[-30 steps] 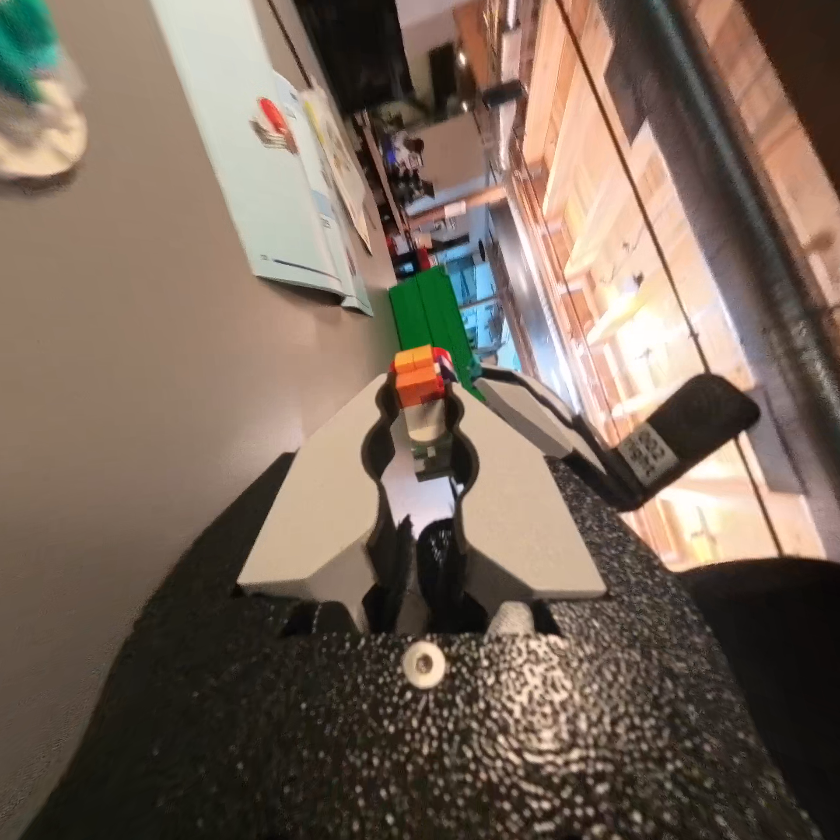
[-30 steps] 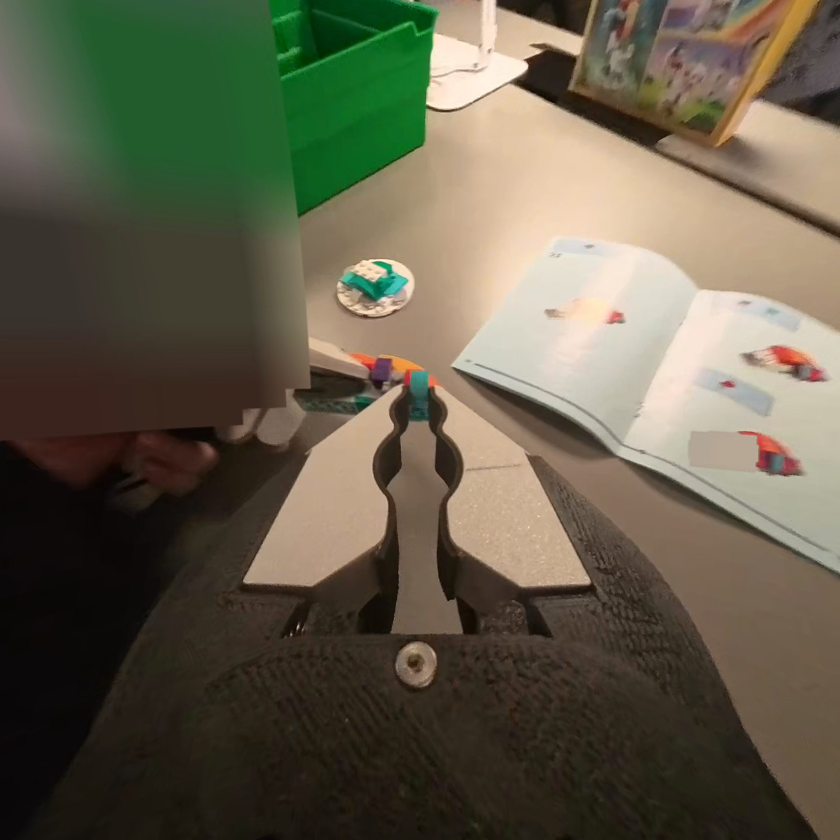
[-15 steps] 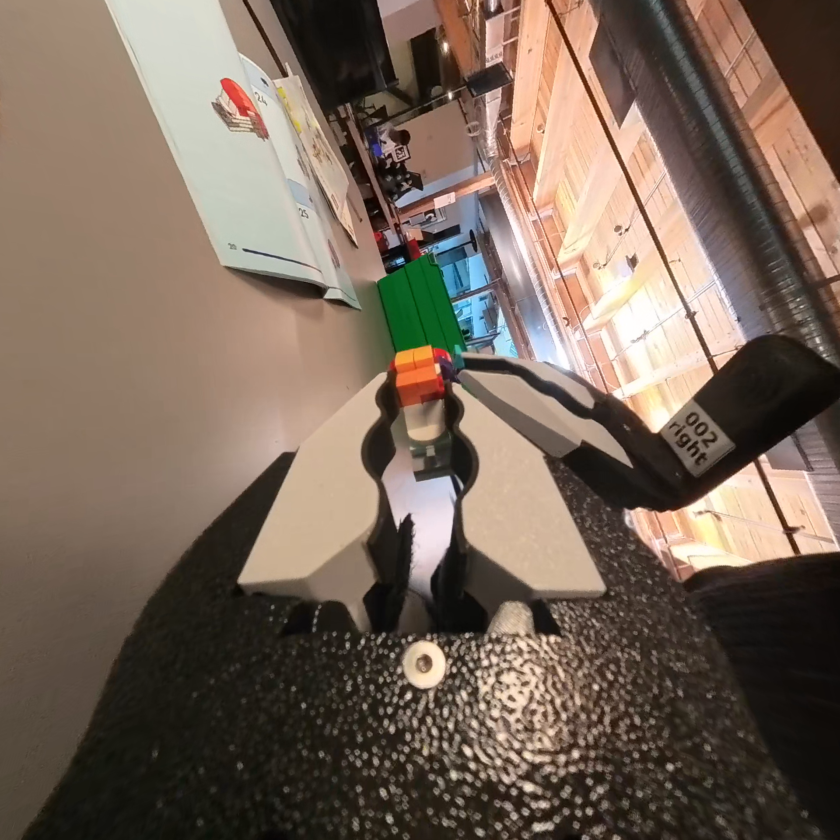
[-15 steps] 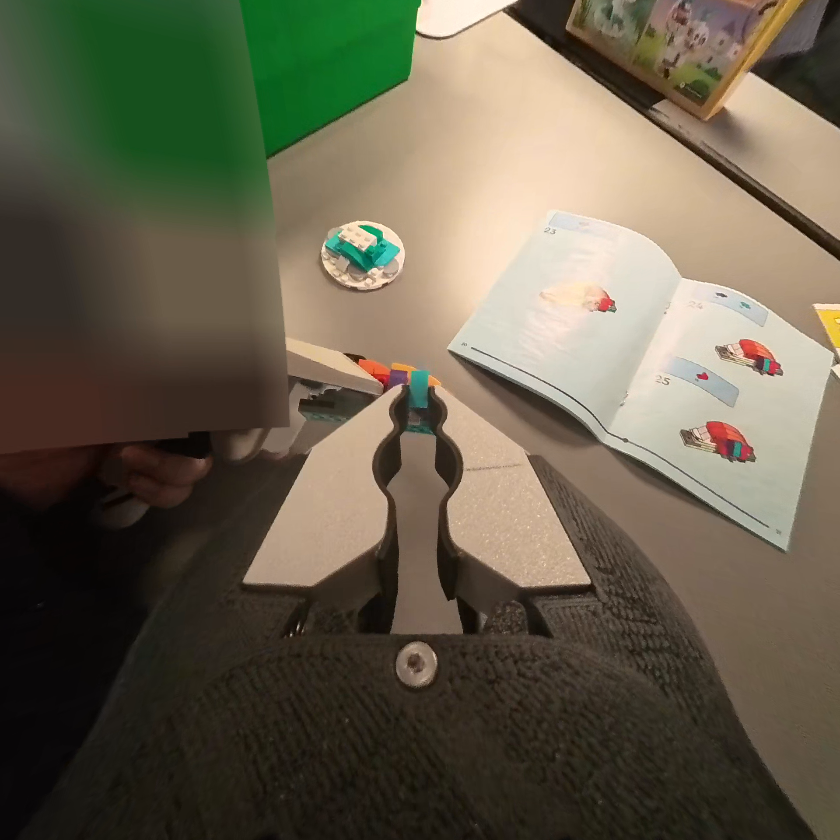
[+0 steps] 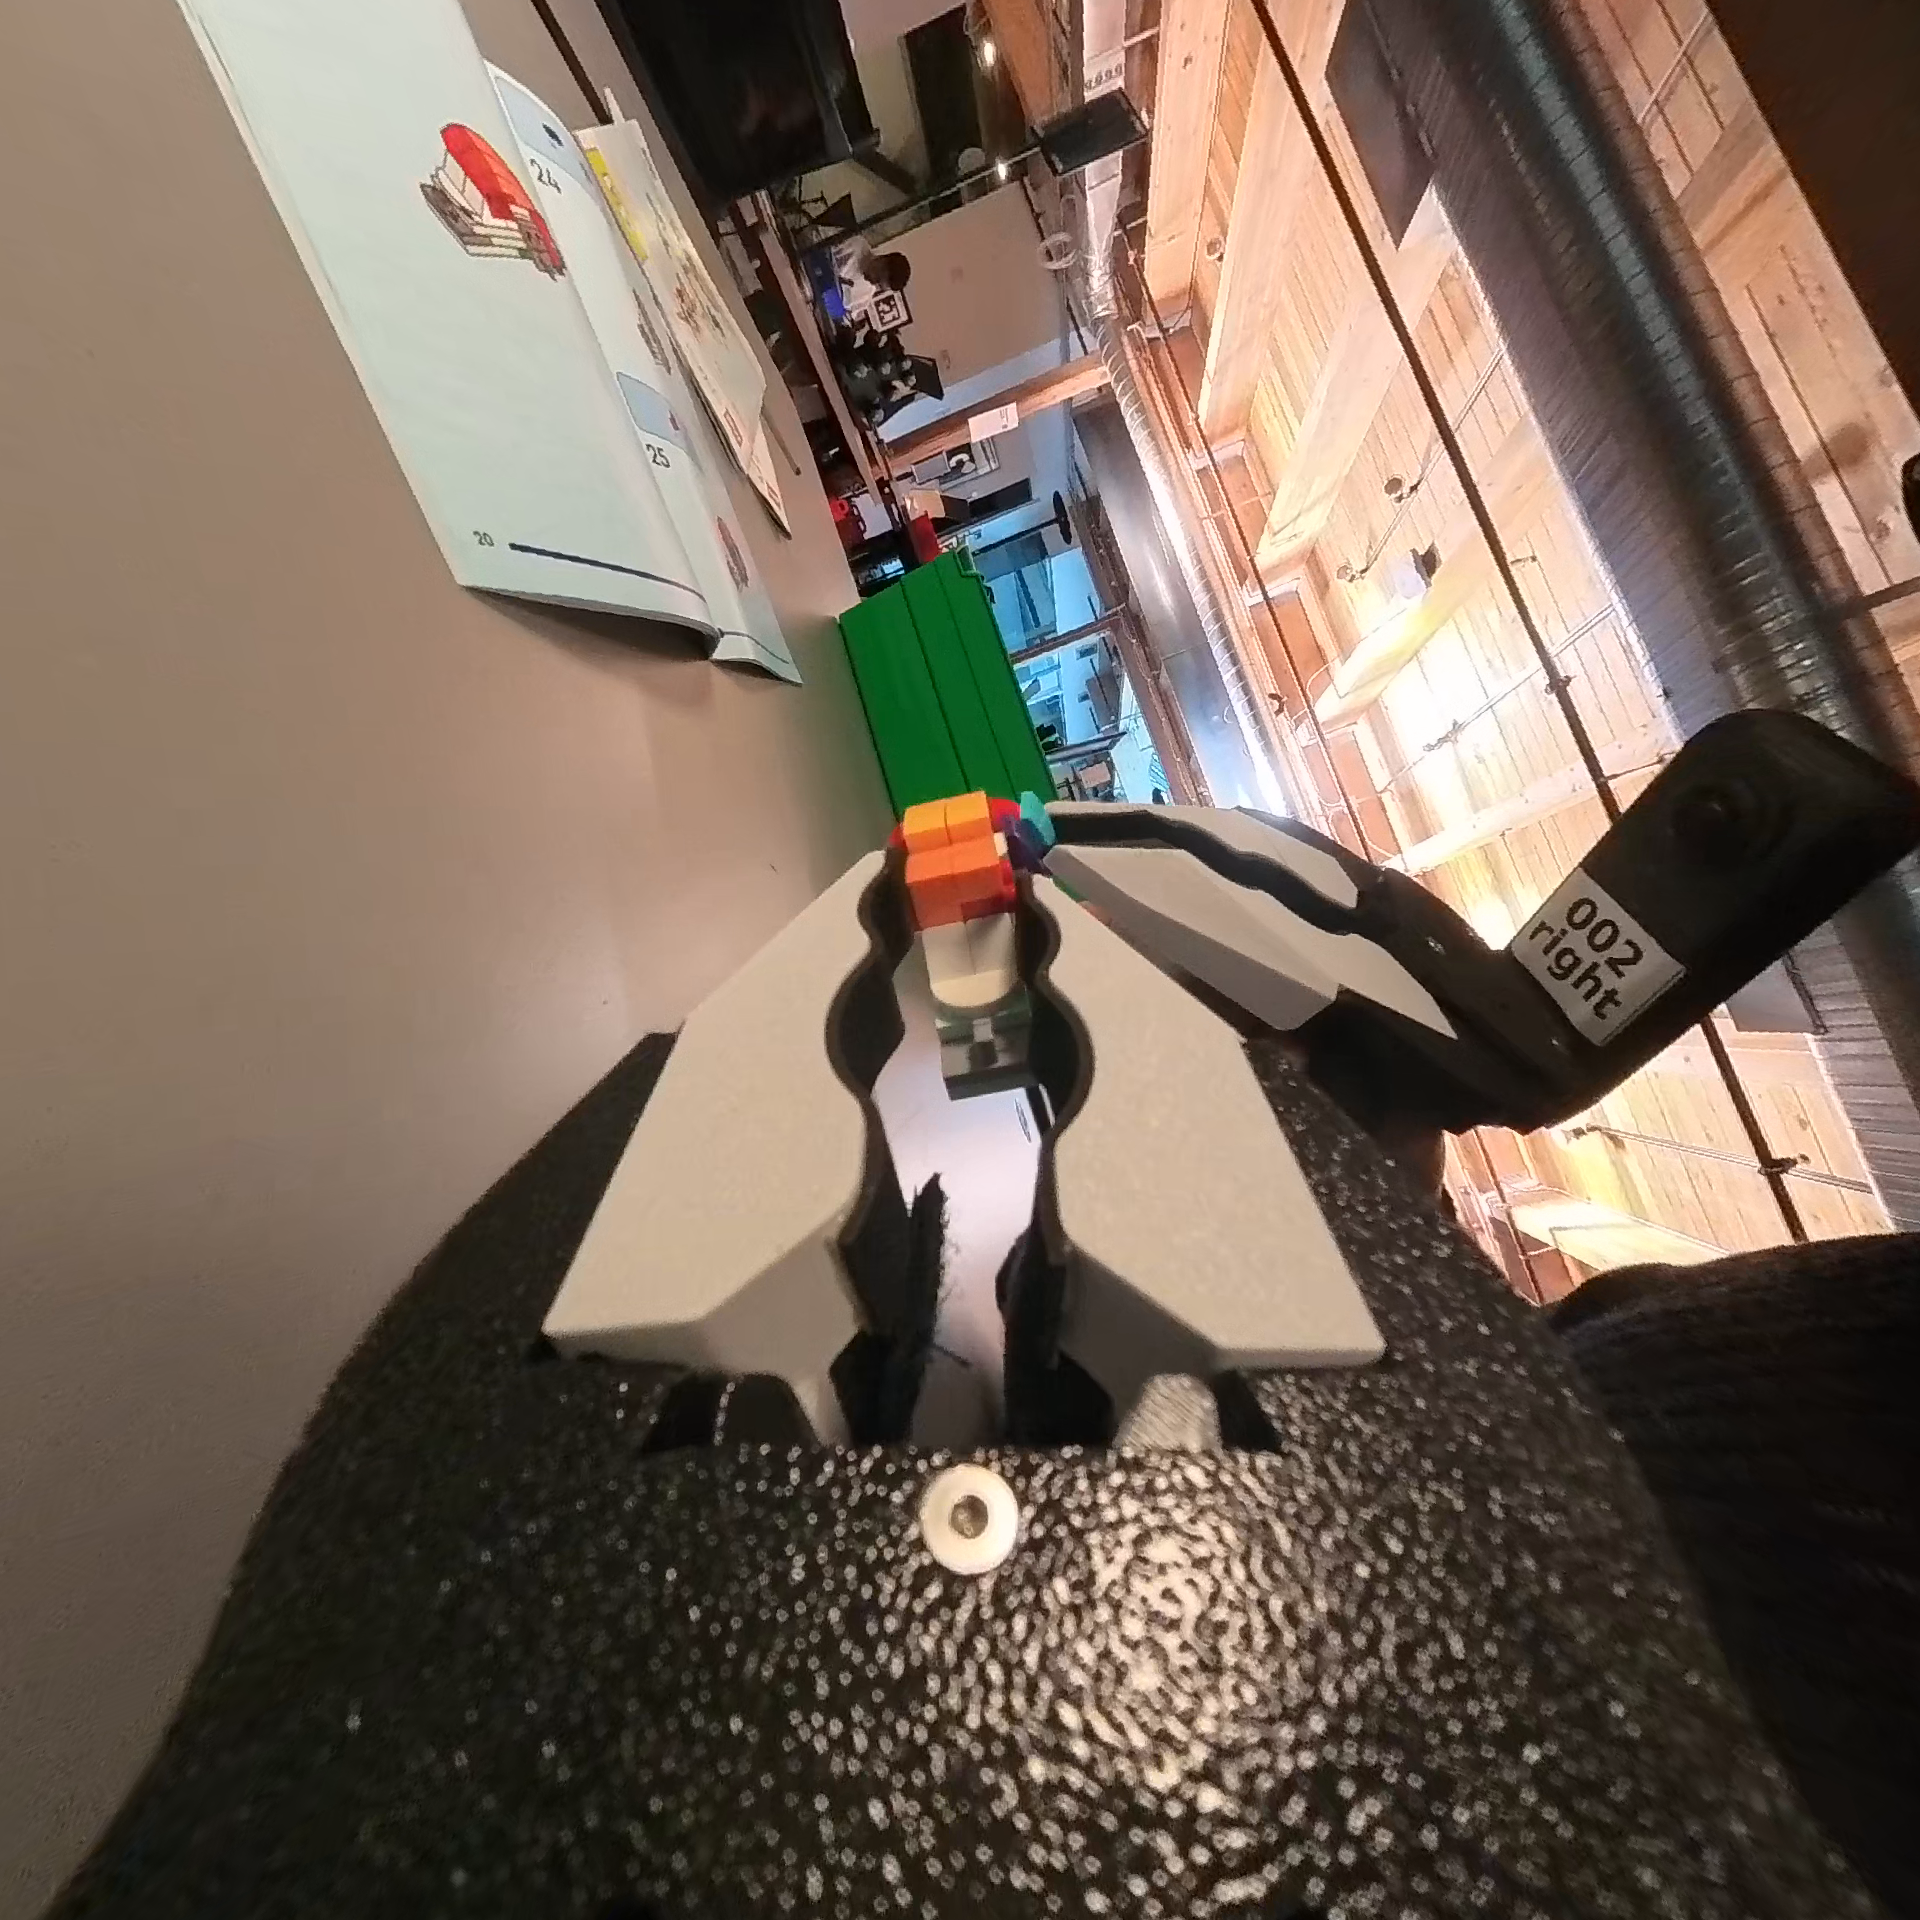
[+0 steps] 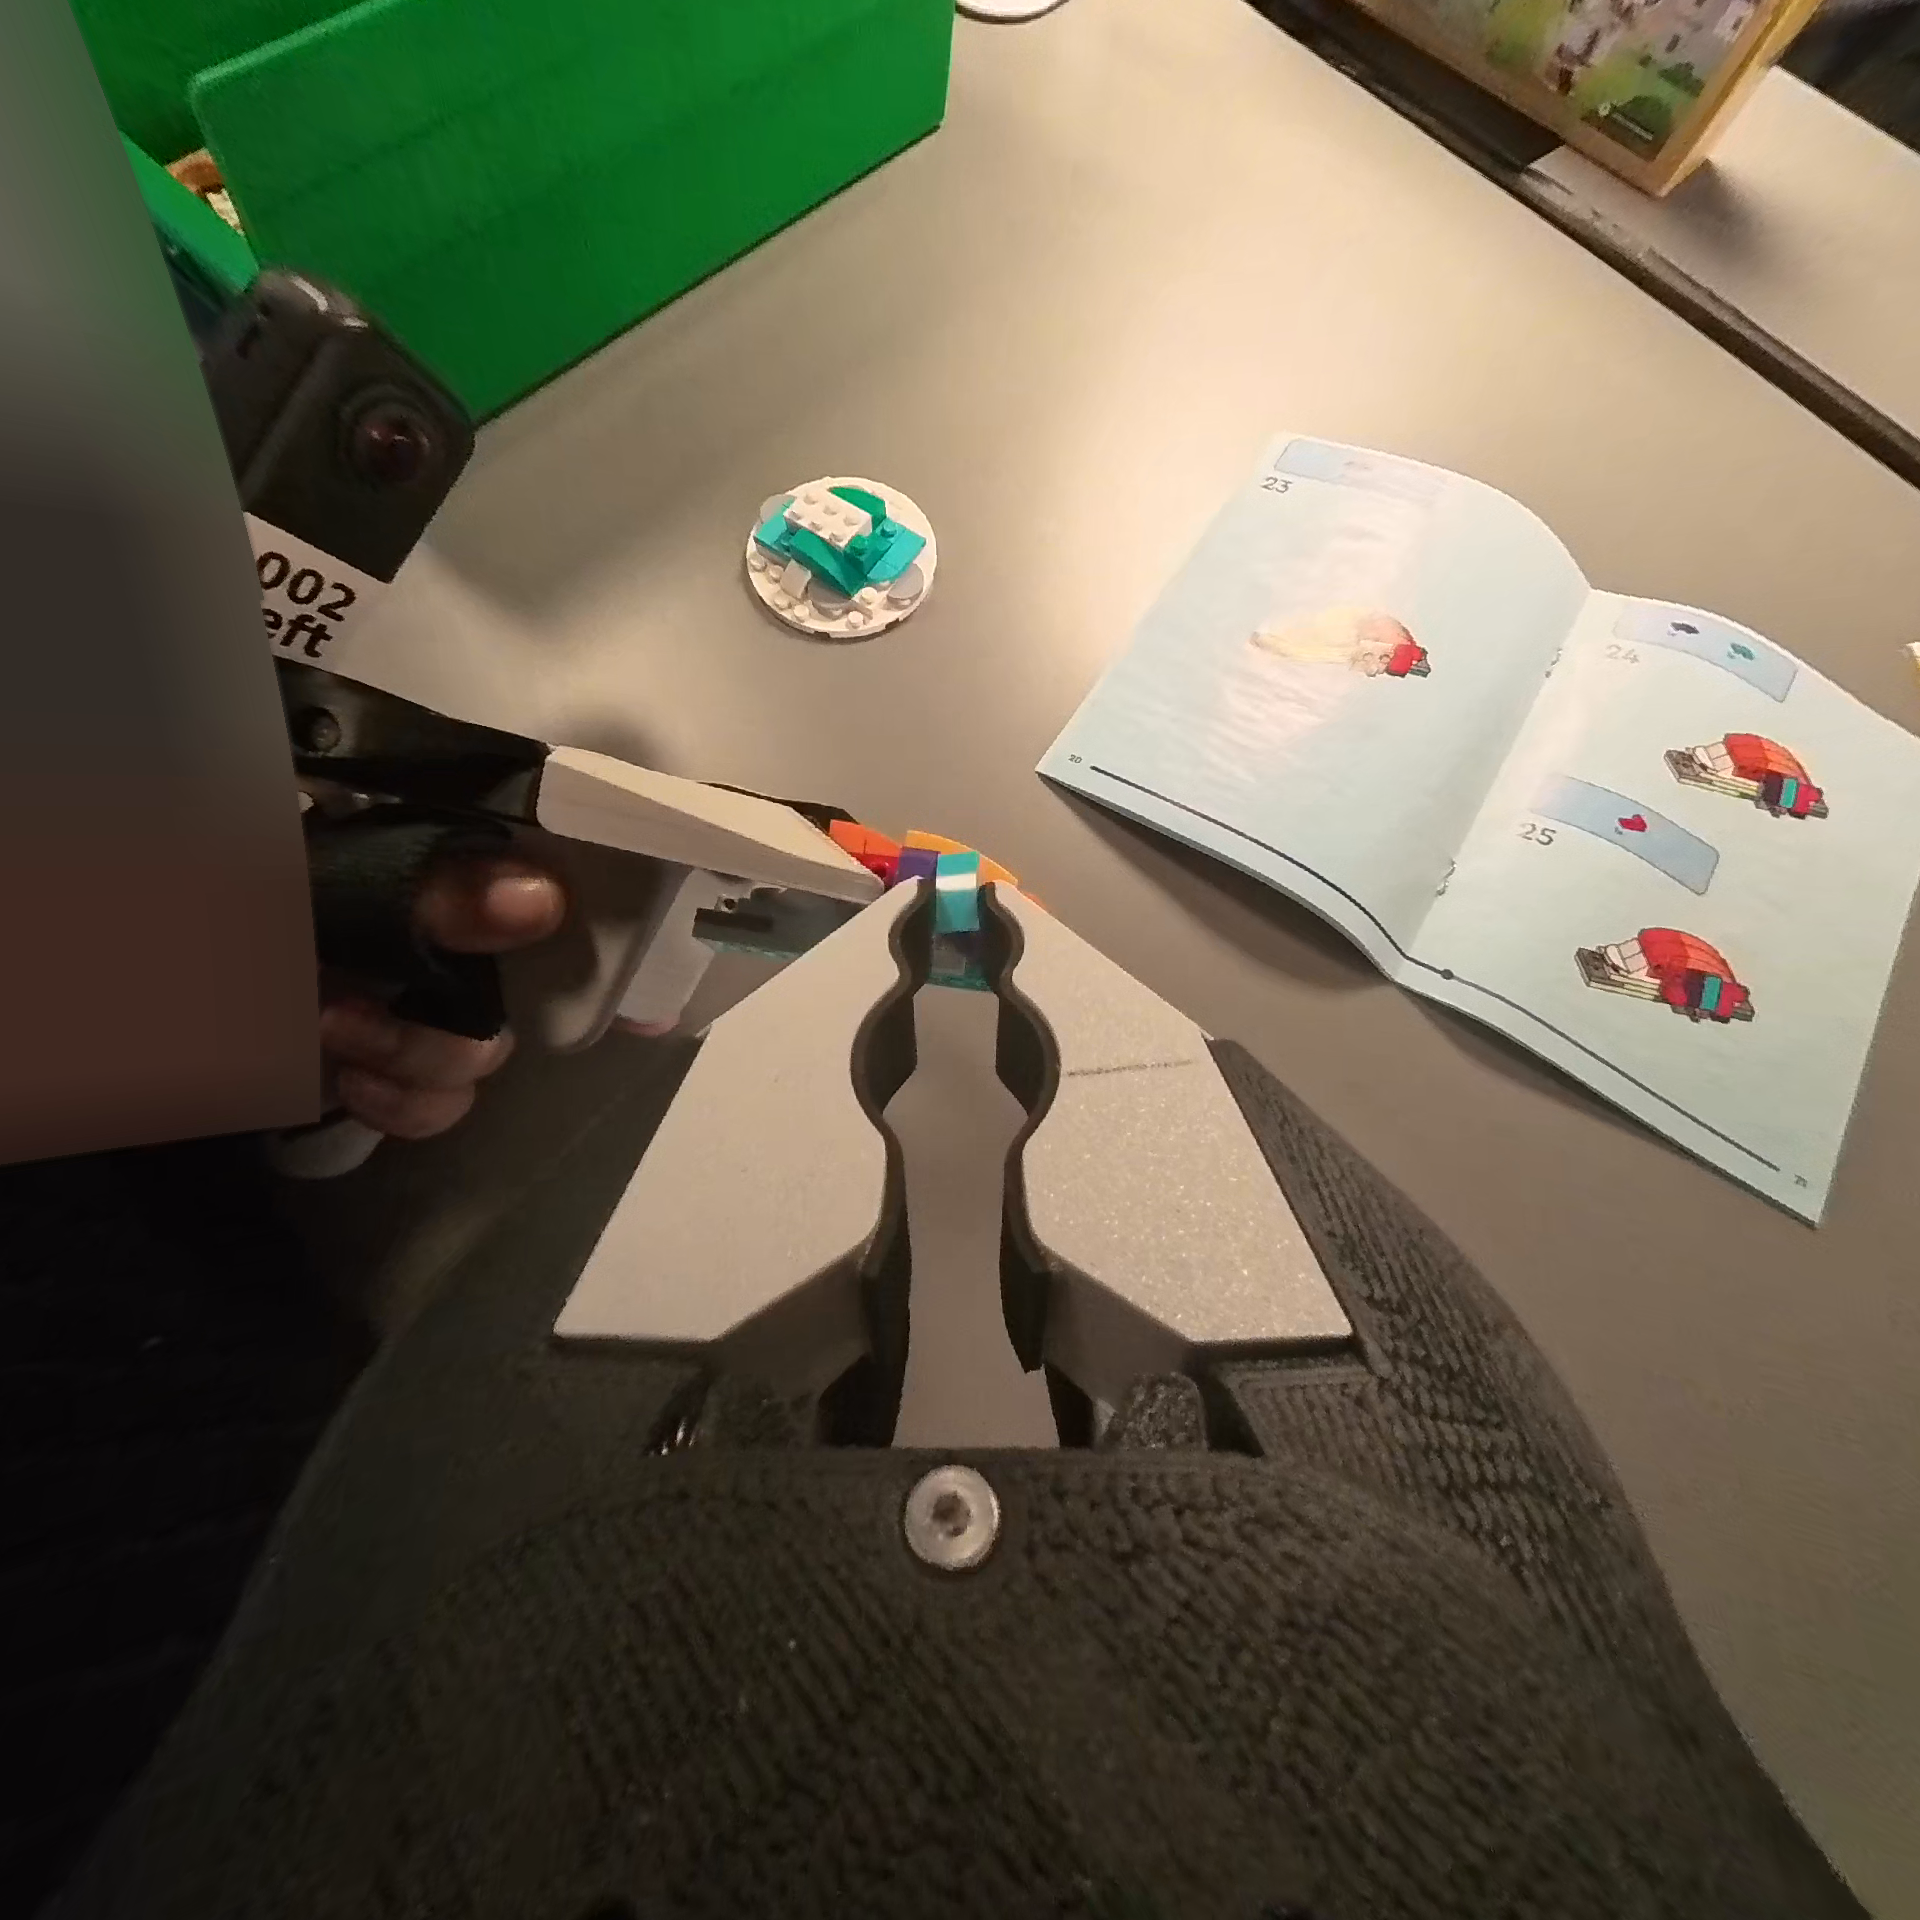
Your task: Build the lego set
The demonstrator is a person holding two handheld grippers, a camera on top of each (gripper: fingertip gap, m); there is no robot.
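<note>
My left gripper is shut on a small lego model of orange, red, white and grey bricks, held above the table. My right gripper is shut on a small teal brick and holds it against the model's side. In the left wrist view the right gripper comes in from the right with the teal brick at its tip, touching the model. In the right wrist view the left gripper comes in from the left, held by a hand.
A round white plate with a teal build lies on the grey table. An open instruction booklet lies to the right. A green bin stands at the back left. A picture box stands at the far right.
Both grippers have stayed shut on their pieces. The right gripper has brought the teal brick up against the model. Both have shifted together relative to the table and booklet.
</note>
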